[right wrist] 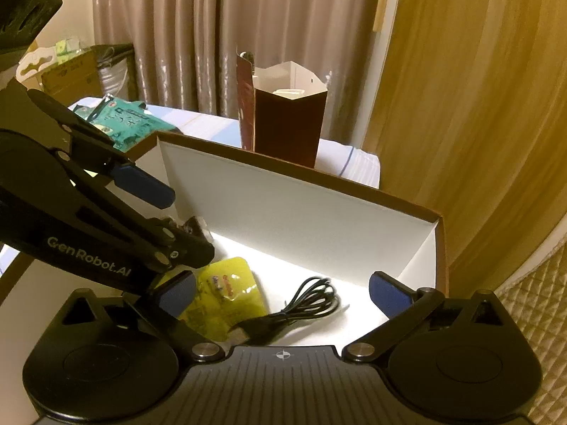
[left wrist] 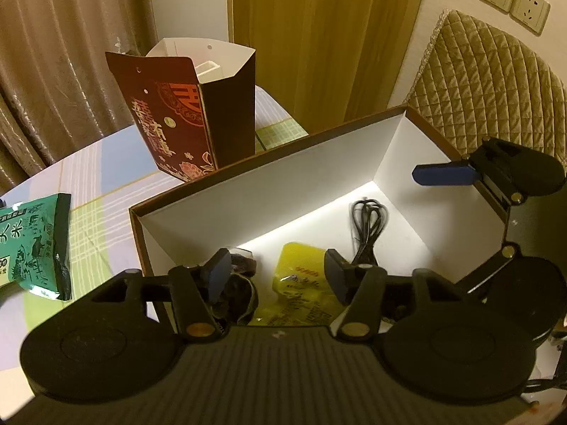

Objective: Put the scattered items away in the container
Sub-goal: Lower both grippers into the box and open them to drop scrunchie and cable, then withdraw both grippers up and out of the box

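Left tool (left wrist: 274, 276): blue-padded jaws apart, gripping nothing, over dark glossy packet (left wrist: 244, 265).
Right tool (right wrist: 283, 292): jaws wide, empty.
Box (left wrist: 269, 177): white card, holding crinkly yellow packet (right wrist: 226, 294), coiled black cable (right wrist: 301, 304).
Worktop (left wrist: 106, 177): checked cloth, green bag (left wrist: 35, 244).
Room: curtains (right wrist: 170, 28).

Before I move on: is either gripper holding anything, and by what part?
Nothing is held. The left gripper and right gripper stand open over the box; the yellow packet and cable lie inside.
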